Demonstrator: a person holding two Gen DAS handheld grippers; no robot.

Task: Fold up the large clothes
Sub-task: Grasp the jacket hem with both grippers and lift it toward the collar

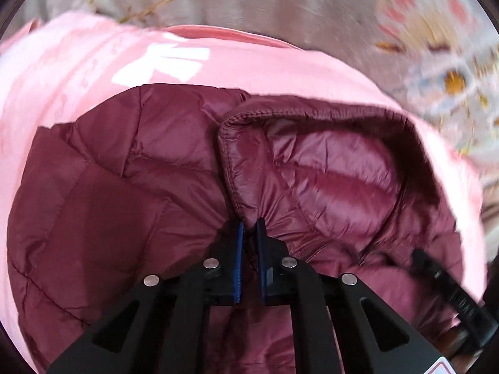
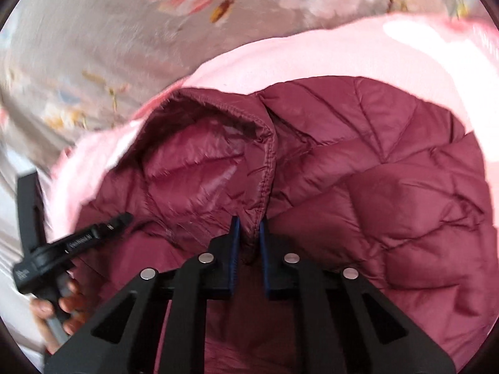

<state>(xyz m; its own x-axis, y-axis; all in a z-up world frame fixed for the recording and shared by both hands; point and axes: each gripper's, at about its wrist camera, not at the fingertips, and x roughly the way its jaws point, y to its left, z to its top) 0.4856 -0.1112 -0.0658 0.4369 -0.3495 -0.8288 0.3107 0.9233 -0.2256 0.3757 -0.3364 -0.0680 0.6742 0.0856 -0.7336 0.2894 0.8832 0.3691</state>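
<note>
A maroon quilted puffer jacket (image 1: 131,187) hangs below both grippers, with its shiny lining showing inside the open collar. My left gripper (image 1: 249,227) is shut on the jacket's stitched edge near the collar. My right gripper (image 2: 249,227) is shut on the jacket's (image 2: 389,171) other stitched collar edge. In the right wrist view the left gripper (image 2: 93,233) shows at the lower left, held by a hand. In the left wrist view the right gripper (image 1: 449,286) shows at the lower right. The views are blurred.
A pink garment (image 1: 78,71) with a white print lies under the jacket; it also shows in the right wrist view (image 2: 312,53). Both lie on a grey floral bedspread (image 1: 343,9), also in the right wrist view (image 2: 93,46).
</note>
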